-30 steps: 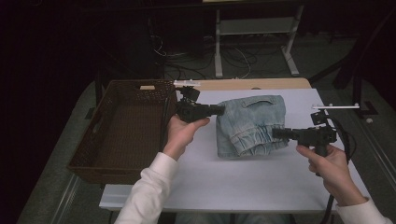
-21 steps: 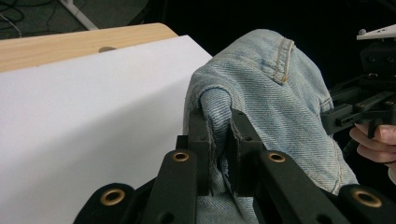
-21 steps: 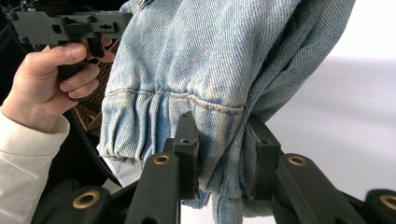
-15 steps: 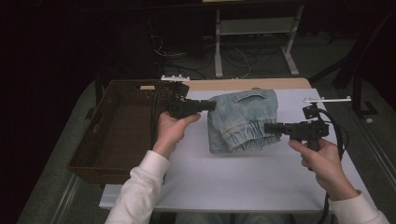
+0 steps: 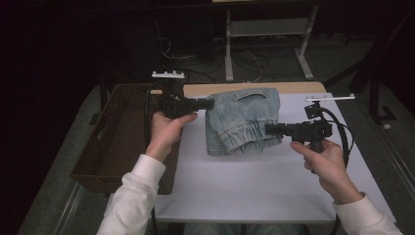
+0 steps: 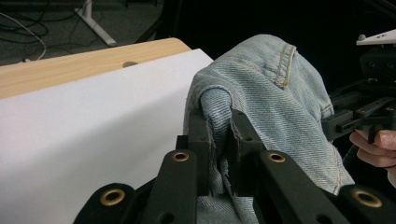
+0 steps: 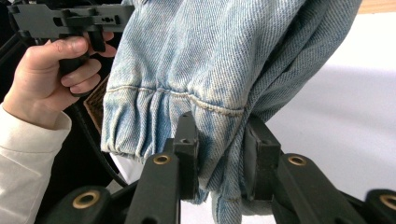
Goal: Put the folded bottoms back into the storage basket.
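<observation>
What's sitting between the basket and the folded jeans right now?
In the high view, the left gripper and the hand holding it lie between the basket and the jeans; its jaws are clamped on the jeans' left edge.

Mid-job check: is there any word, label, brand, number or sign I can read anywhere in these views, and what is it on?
None: no readable text in any of the three views.
Folded denim garment: stitching and seams, no tag or print showing.
Left gripper and right gripper: plain black, no markings legible.
Woven basket and white table: unmarked.
</observation>
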The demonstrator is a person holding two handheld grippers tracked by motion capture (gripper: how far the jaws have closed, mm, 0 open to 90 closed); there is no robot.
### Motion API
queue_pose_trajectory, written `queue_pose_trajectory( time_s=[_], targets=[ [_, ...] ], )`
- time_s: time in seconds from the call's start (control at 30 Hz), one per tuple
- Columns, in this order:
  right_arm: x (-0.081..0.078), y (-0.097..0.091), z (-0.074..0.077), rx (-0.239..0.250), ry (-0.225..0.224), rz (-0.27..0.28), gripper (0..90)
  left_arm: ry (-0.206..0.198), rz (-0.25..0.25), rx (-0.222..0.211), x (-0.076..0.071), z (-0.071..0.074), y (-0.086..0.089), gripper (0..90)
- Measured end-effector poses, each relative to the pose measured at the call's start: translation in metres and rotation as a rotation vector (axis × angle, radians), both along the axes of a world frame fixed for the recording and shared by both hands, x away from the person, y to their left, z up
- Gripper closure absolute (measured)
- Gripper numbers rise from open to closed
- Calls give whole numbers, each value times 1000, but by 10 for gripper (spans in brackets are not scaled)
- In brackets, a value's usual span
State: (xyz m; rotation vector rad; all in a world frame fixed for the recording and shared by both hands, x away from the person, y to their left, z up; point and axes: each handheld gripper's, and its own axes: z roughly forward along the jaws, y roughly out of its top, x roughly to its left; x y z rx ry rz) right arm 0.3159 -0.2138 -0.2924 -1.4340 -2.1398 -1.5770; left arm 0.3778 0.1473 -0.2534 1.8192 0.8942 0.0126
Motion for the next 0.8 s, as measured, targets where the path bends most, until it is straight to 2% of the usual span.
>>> queue_pose_trajectory(
  time_s=[0.33, 0.8],
  targets=[
    [8, 19, 8, 7, -13, 22, 696, -17, 23, -5, 2, 7, 21, 811],
    [23, 57, 19, 15, -22, 70, 697, -44, 61, -8, 6, 23, 57, 812]
  ],
)
